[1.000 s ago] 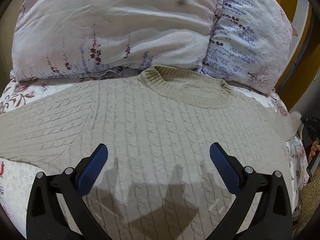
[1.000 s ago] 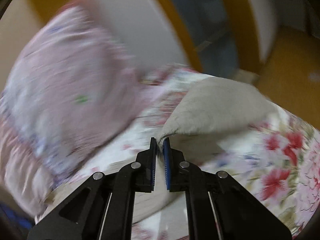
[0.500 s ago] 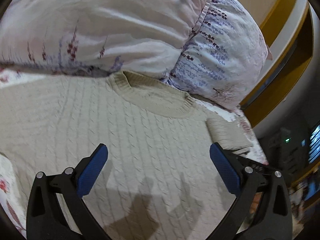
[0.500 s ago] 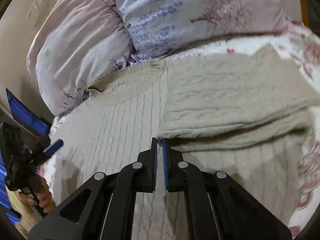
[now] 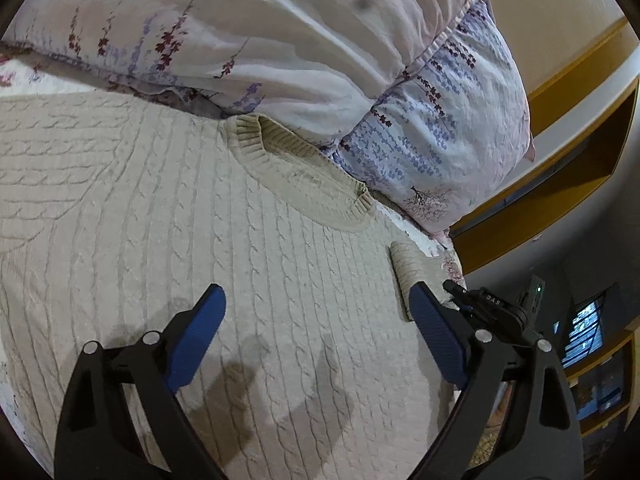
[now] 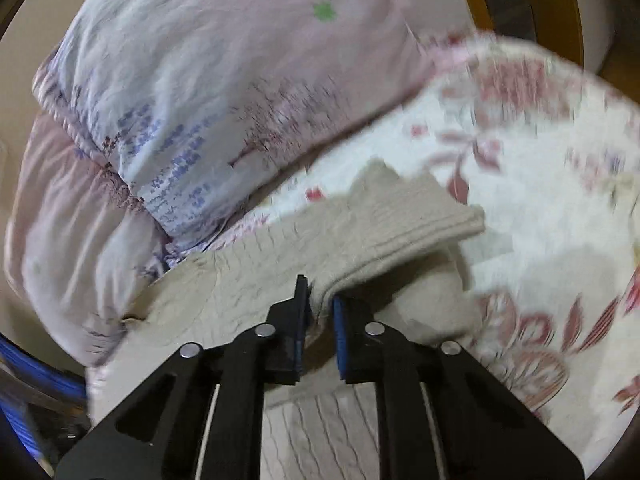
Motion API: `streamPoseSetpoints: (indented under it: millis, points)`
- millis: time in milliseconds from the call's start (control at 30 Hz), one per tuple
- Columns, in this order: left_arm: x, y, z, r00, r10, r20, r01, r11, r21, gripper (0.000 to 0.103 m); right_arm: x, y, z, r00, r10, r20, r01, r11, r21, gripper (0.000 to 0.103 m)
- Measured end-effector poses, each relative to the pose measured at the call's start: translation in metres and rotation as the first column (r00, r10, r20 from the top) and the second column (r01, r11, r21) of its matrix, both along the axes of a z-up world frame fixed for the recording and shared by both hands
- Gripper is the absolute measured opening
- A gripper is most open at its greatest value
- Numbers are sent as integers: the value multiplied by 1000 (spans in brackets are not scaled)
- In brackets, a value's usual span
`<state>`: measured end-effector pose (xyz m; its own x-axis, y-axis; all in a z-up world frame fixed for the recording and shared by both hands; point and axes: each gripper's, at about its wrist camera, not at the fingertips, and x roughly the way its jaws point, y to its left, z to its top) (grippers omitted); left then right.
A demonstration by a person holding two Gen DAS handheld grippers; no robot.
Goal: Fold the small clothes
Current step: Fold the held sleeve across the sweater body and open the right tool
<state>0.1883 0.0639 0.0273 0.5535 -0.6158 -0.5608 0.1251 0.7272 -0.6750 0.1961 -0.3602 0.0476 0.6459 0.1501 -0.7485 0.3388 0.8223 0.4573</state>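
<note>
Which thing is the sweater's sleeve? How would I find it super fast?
Find the big flowery pillows at the head of the bed; the beige cable-knit sweater lies just below them. The sleeve is the folded flap pinched in the right gripper. Only it has a ribbed cuff end.

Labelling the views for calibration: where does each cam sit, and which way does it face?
Left wrist: on the left tongs, looking down along open fingers at the flat cable-knit sweater and the pillows; the right tongs show at right.
Right wrist: on the right tongs, looking down at the sweater's sleeve, pinched in the fingers, over the floral sheet.
Shared: sweater, pillows.
</note>
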Motion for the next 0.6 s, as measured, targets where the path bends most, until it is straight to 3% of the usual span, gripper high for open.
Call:
streamPoseSetpoints:
  millis: [133, 200, 267, 333, 367, 433, 500, 600]
  points:
    - [0, 6, -1, 1000, 3, -4, -3, 999, -35, 92, 5, 55, 33, 977, 177, 121, -164, 980, -112, 9]
    - [1, 7, -3, 1000, 2, -8, -3, 999, -54, 92, 7, 101, 41, 921, 362, 147, -344, 929, -135, 9]
    - [2, 7, -5, 1000, 2, -19, -3, 998, -69, 91, 6, 149, 32, 834, 545, 82, -531, 835, -147, 11]
    - [4, 7, -9, 999, -4, -39, 1, 997, -82, 88, 1, 184, 12, 751, 660, 1, -654, 744, -136, 24]
    - [5, 6, -11, 999, -7, -52, 3, 996, -89, 86, -1, 191, 6, 733, 680, -17, -676, 725, -130, 31]
    - [6, 6, -15, 997, -12, -75, 4, 994, -108, 84, -6, 193, -3, 724, 690, -31, -689, 718, -100, 33]
    - [8, 5, -18, 996, -10, -93, 0, 994, -111, 79, -10, 177, -9, 751, 659, -33, -660, 751, -20, 34]
    - [14, 4, -24, 991, -6, -133, -11, 992, -124, 71, -17, 138, -12, 823, 568, -30, -563, 821, 100, 35]
